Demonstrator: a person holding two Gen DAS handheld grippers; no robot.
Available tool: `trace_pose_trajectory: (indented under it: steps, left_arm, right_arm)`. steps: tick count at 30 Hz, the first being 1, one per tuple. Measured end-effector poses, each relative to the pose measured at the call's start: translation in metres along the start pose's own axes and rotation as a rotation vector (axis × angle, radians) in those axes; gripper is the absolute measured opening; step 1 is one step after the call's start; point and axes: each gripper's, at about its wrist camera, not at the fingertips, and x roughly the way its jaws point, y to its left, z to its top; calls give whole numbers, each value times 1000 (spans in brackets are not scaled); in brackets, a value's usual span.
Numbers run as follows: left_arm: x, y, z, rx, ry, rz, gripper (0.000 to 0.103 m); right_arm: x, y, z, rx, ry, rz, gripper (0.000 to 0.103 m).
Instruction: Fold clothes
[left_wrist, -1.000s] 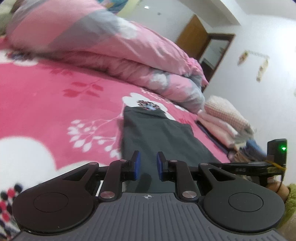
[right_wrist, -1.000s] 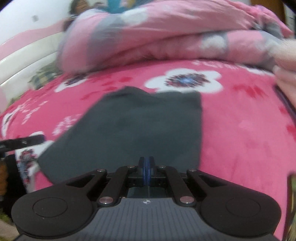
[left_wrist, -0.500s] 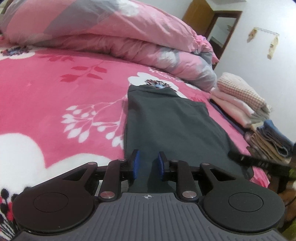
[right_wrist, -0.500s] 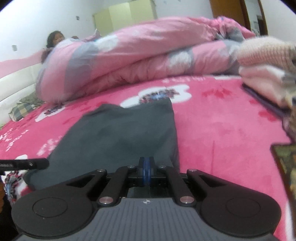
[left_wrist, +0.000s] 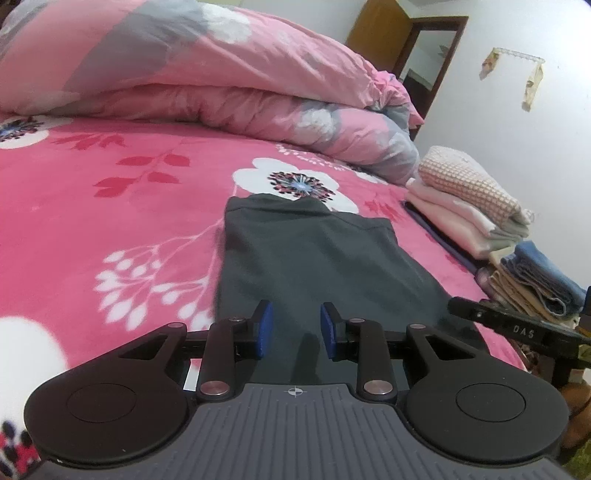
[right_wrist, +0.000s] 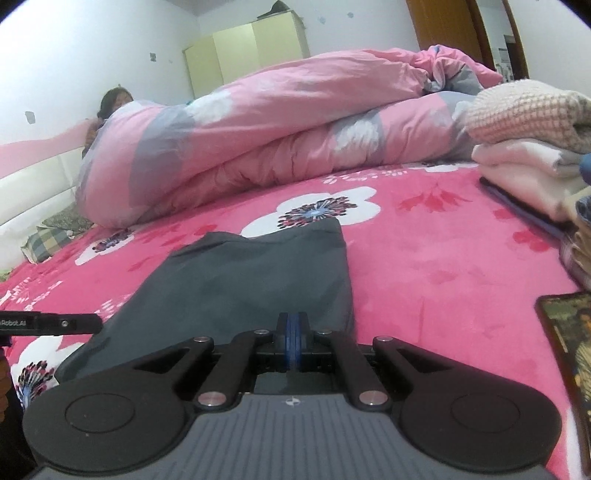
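grey garment (left_wrist: 317, 266) laid flat on pink flowered bedspread (left_wrist: 110, 206), near edge toward both grippers, already narrowed to a long panel with one far corner stepped lower than the other. judged part-folded: lengthwise folds done, crosswise fold toward the far end still to come. stack of folded clothes (left_wrist: 476, 206) at right side of bed, well apart from garment, taken as finished pieces. rolled pink quilt (left_wrist: 221, 74) beyond, clear of the work.

left gripper (left_wrist: 296, 326) above near edge of garment, jaws opening, gap between blue pads showing cloth underneath but nothing pinched. right gripper (right_wrist: 292, 345) over near right corner, pads clenched together; whether a thin hem is caught between them cannot be told, cloth edge hidden behind the fingers. phone (right_wrist: 569, 350) lying on bedspread at far right, apart from garment.

remaining: take near corners, carry over to far end, move to stack.
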Motion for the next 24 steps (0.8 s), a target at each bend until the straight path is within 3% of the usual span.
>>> trace_pose_trajectory:
  steps: [8, 16, 24]
  left_arm:
    - [26, 9, 0, -30, 48, 28, 28]
    - [30, 20, -4, -77, 47, 16, 28]
    - [19, 16, 5, -58, 32, 26, 29]
  right_arm:
    - [29, -2, -9, -7, 73, -25, 2]
    - [33, -10, -18, 11, 64, -5, 1]
    - [33, -12, -19, 14, 59, 3, 1]
